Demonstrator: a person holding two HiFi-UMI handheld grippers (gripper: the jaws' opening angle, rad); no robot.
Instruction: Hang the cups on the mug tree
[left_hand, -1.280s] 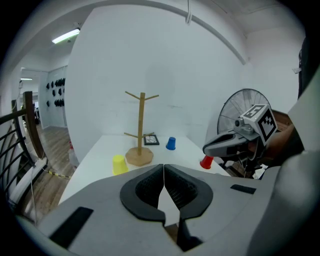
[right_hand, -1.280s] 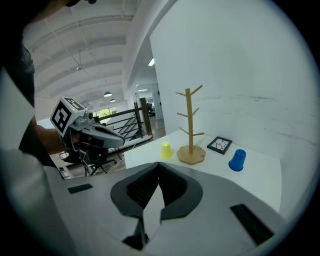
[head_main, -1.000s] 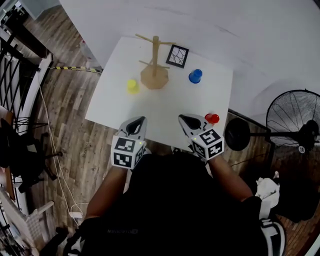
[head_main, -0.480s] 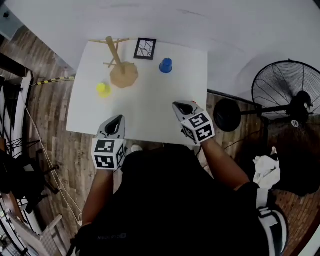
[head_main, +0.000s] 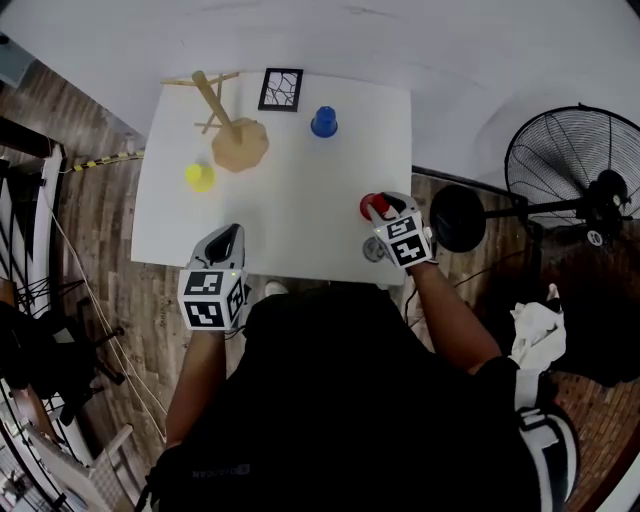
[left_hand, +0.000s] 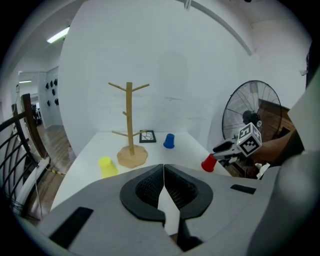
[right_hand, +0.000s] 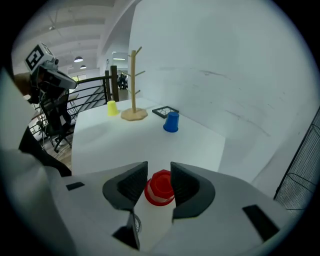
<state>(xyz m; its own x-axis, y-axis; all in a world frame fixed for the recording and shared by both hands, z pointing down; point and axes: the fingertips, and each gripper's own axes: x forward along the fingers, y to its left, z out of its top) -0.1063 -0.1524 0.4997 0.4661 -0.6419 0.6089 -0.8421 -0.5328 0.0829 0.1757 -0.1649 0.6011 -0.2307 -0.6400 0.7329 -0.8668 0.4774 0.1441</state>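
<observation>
On the near right edge of the table (head_main: 300, 210), my right gripper (right_hand: 159, 172) straddles the red cup (right_hand: 161, 192). Its jaws have just been opening and now stand apart with the cup between them. The pads are close on either side but, as far as I can judge, not squeezing it. My left gripper (left_hand: 163, 170) is pressed together on nothing and hovers at the table's near left edge.

I'd say the job has hardly begun. The mug tree (head_main: 238, 143) at the far left of the table has every peg bare, and all three cups stand on the table. The yellow cup (head_main: 199, 177) sits just beside the tree's base. The blue cup (head_main: 323, 121) is near the far edge, to the right of the tree and well apart from the red one. All three appear to stand mouth down, so they hold nothing I can see.

What's left is to grip the red cup, hang it, then do the same with the other two.
</observation>
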